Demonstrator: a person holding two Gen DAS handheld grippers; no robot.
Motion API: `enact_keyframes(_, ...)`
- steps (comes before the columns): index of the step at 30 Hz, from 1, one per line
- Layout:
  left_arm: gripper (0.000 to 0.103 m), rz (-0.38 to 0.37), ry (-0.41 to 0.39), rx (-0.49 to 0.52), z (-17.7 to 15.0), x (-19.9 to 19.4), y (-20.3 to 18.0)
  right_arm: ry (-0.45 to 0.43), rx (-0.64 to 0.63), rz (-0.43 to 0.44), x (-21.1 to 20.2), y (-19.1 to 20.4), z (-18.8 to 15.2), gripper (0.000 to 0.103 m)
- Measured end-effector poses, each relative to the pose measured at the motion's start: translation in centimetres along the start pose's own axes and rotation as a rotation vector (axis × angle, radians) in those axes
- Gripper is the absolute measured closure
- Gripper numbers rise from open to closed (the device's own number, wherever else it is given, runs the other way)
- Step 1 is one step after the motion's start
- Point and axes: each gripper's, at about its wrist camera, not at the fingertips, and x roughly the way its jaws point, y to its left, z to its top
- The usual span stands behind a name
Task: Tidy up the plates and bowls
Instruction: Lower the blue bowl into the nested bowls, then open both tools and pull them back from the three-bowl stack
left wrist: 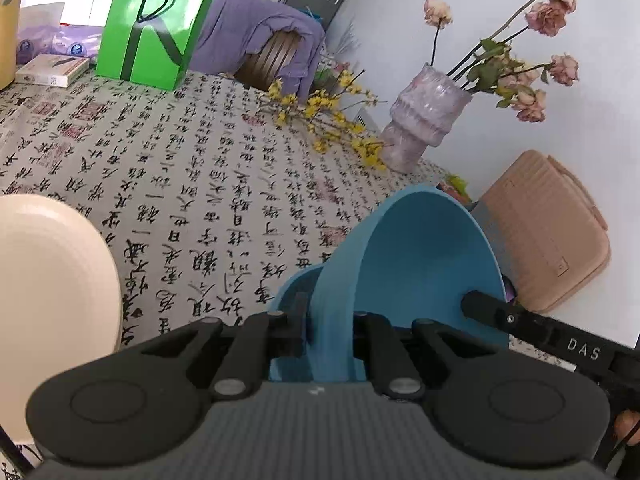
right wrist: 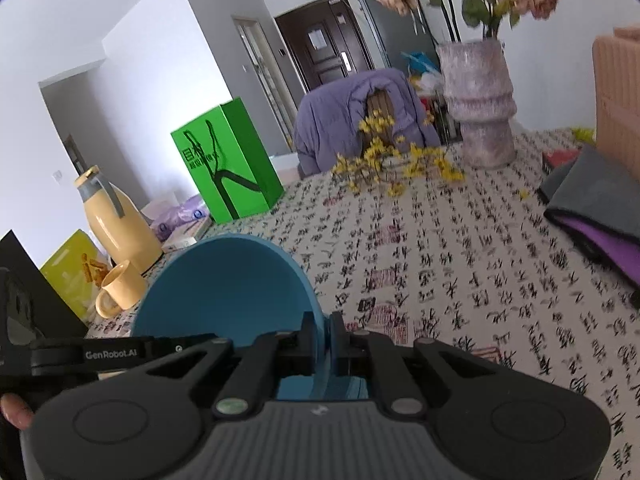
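Note:
A blue bowl (left wrist: 424, 264) is held on edge above the calligraphy tablecloth (left wrist: 192, 168), gripped from both sides. My left gripper (left wrist: 330, 332) is shut on its rim; the right gripper's finger (left wrist: 520, 320) reaches in from the right. In the right wrist view the same blue bowl (right wrist: 224, 288) stands upright and my right gripper (right wrist: 324, 344) is shut on its rim, with the left gripper's finger (right wrist: 112, 354) coming in at left. A cream plate (left wrist: 48, 280) lies at the left edge of the left wrist view.
A green bag (right wrist: 228, 160), a yellow jug (right wrist: 116, 224) and a yellow mug (right wrist: 120, 288) stand at the table's left. A vase of dried roses (right wrist: 480, 108), yellow flower sprigs (right wrist: 396, 160), a pink case (left wrist: 548, 228) and folded grey and purple cloth (right wrist: 592, 208) are at the right.

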Motion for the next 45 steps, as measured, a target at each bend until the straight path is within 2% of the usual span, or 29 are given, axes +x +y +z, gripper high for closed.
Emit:
enact_keyframes(5,0.093,0.016,0.024,0.008,-0.5,0.9,0.2,0.019,0.011,-0.005,0.7,-0.3,-0.3,0.095)
enact_keyframes(15,0.087,0.024,-0.004,0.028,-1.1,0.2,0.1,0.044,-0.004,-0.022,1.2,-0.4,-0.7,0.093)
enact_keyframes(18,0.082,0.02,-0.016,0.037,-1.2,-0.4,0.2,0.049,-0.062,-0.035,0.9,0.5,-0.9,0.091)
enact_keyframes(23,0.076,0.024,-0.034,0.047,-1.7,-1.6,0.4,0.027,-0.064,-0.037,0.1,0.8,-0.7,0.09)
enact_keyframes(27,0.073,0.035,-0.023,0.104,-1.9,-1.9,-0.2,0.022,-0.062,-0.043,-0.3,1.1,-0.9,0.09)
enact_keyframes(31,0.057,0.039,-0.035,0.146,-1.4,-2.9,-1.0,0.008,-0.062,-0.059,-1.1,1.3,-1.1,0.09)
enact_keyframes(42,0.057,0.022,-0.063,0.153,-2.1,-5.4,-0.9,-0.022,-0.092,-0.048,-4.0,3.0,-1.9,0.09)
enact_keyframes(45,0.057,0.024,-0.083,0.155,-2.5,-6.7,-0.7,-0.029,-0.11,-0.041,-4.9,4.0,-2.4,0.086)
